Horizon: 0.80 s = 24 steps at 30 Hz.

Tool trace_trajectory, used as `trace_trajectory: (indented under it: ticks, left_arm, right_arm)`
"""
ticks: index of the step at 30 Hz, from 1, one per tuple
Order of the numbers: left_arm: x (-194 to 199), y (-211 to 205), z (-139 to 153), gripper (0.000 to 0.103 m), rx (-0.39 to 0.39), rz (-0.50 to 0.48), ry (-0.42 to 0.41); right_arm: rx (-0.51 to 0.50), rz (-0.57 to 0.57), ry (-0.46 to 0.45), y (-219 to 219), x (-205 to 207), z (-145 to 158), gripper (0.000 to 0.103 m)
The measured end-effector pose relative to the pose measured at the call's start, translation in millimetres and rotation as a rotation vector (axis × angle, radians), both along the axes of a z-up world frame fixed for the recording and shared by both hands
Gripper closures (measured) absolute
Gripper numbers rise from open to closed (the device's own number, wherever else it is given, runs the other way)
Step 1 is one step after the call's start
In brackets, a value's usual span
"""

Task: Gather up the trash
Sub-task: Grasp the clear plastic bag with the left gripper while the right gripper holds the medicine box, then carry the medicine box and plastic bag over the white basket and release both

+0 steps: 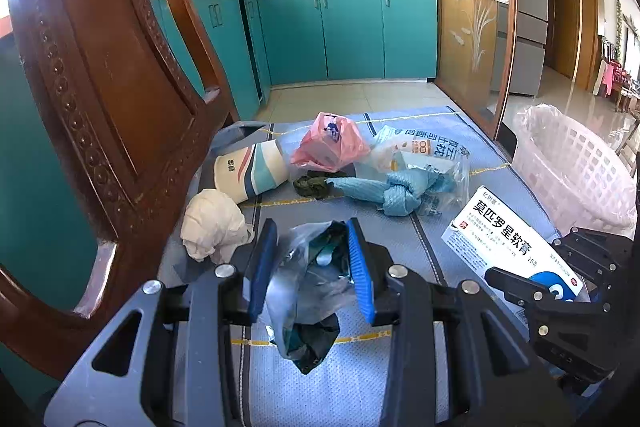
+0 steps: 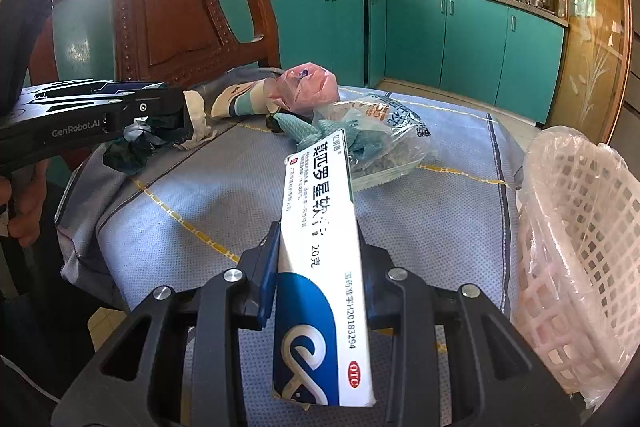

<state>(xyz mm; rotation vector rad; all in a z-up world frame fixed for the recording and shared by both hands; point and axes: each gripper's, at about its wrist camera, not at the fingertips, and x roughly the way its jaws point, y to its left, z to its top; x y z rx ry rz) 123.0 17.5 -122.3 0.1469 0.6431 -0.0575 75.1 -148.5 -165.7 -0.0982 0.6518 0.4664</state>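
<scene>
My left gripper [image 1: 311, 227] is shut on a crumpled clear and dark green plastic wrapper [image 1: 310, 291], held a little above the cloth-covered table [image 1: 340, 387]. My right gripper [image 2: 318, 231] is shut on a long white and blue medicine box [image 2: 320, 267], which sticks out forward over the table. In the left wrist view the box [image 1: 508, 231] shows at the right. More trash lies at the table's far side: a pink plastic bag [image 1: 330, 143], a tipped paper cup [image 1: 250, 167], a white tissue wad [image 1: 214, 223], a knotted blue bag [image 1: 392, 191] and a clear printed packet [image 1: 424, 151].
A white lattice basket [image 2: 580, 247] lined with a pink bag stands at the table's right edge, close to my right gripper. A carved wooden chair [image 1: 100, 67] rises at the left, against the table. Teal kitchen cabinets [image 1: 340, 31] stand behind.
</scene>
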Motion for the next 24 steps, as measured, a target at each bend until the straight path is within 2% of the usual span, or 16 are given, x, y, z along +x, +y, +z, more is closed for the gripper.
trace_trajectory:
  ticks: [8, 13, 18, 21, 24]
  left_arm:
    - [0.5, -1.7, -1.4, 0.067, 0.0, 0.002, 0.0]
    - [-3.4, -2.3, 6.6, 0.067, -0.01, -0.002, -0.022]
    - [-0.3, -6.8, 24.9, 0.067, -0.061, -0.048, -0.034]
    - [7.3, -19.1, 38.4, 0.067, -0.104, -0.106, -0.037]
    - [19.3, -43.9, 51.6, 0.067, -0.15, -0.189, -0.035]
  right_arm:
    - [-0.001, -0.015, -0.015, -2.0, -1.6, 2.8, 0.07]
    - [0.049, -0.054, -0.081, -18.8, -7.5, 22.2, 0.07]
    - [0.105, -0.163, -0.18, -60.0, -13.2, 53.8, 0.07]
    - [0.139, -0.265, -0.23, -105.3, -11.6, 75.4, 0.07]
    - [0.142, -0.392, -0.252, -149.5, -9.3, 81.3, 0.07]
